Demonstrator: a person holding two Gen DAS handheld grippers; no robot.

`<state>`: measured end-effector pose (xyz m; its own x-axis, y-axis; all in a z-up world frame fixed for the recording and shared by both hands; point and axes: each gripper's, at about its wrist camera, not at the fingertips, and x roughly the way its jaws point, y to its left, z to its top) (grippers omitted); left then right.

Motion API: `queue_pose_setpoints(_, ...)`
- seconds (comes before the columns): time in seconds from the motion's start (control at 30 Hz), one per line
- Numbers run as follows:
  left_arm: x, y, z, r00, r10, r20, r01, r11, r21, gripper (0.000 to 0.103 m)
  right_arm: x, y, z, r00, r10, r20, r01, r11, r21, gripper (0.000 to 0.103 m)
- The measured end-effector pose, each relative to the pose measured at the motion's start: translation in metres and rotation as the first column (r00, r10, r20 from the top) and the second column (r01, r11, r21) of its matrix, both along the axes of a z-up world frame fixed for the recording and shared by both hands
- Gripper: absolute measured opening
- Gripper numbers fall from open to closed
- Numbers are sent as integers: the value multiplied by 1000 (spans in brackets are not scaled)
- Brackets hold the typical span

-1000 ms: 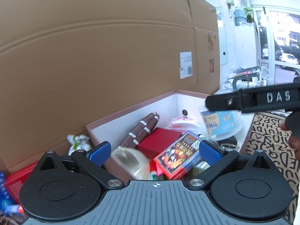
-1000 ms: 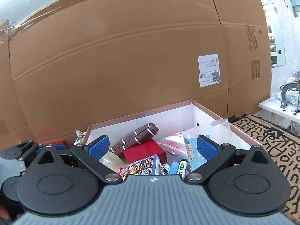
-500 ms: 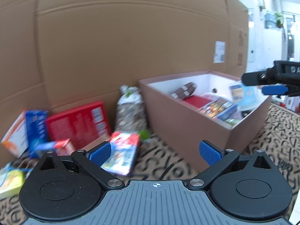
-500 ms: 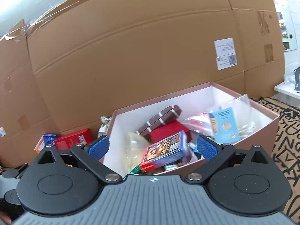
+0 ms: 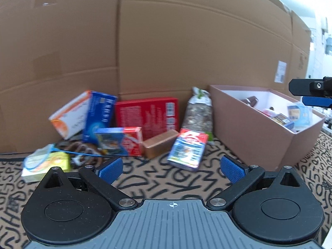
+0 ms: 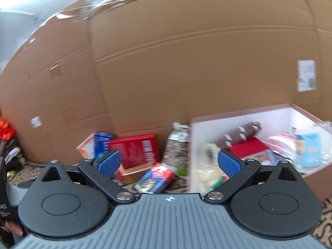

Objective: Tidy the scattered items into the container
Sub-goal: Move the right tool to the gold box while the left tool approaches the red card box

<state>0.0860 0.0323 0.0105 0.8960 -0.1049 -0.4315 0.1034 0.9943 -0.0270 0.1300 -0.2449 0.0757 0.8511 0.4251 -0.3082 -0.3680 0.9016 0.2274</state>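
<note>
A pink box with a white inside (image 5: 255,128) stands at the right on the rug, holding several items; it also shows in the right wrist view (image 6: 244,120). Scattered items lie left of it by the cardboard wall: a red and blue card box (image 5: 187,148), a brown bar (image 5: 159,143), a grain bag (image 5: 198,114), a flat red box (image 5: 146,114), a blue and red pack (image 5: 119,141) and an orange and blue box (image 5: 83,116). My left gripper (image 5: 171,169) is open and empty above the rug. My right gripper (image 6: 168,162) is open and empty, near the box's left wall.
A tall cardboard wall (image 5: 166,41) closes off the back. A patterned rug (image 5: 166,180) covers the floor. A yellow packet (image 5: 45,162) and pretzels (image 5: 83,150) lie at the far left. The right gripper's finger (image 5: 311,92) juts in over the box.
Both grippers have pulled back and swung left away from the box. The left view has turned from the box's inside to the scattered items. Both stay open.
</note>
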Motion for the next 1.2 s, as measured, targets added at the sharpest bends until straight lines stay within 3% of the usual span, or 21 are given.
queue_pose_setpoints(0.27, 14, 48, -1, 994, 105, -21, -106, 994, -22, 103, 19, 63, 0, 995, 97, 15, -95, 991, -96, 100)
queue_pose_setpoints(0.5, 41, 77, 5, 989, 145, -30, -146, 988, -51, 103, 50, 98, -21, 994, 107, -11, -107, 973, -203, 100)
queue_pose_setpoints(0.73, 84, 82, 9, 982, 186, -43, -189, 979, -78, 103, 89, 120, -51, 991, 119, -66, -132, 951, -280, 96)
queue_pose_setpoints(1.2, 151, 72, -14, 968, 208, -140, -227, 964, -140, 100, 141, 147, -97, 972, 223, -77, -236, 920, -313, 96)
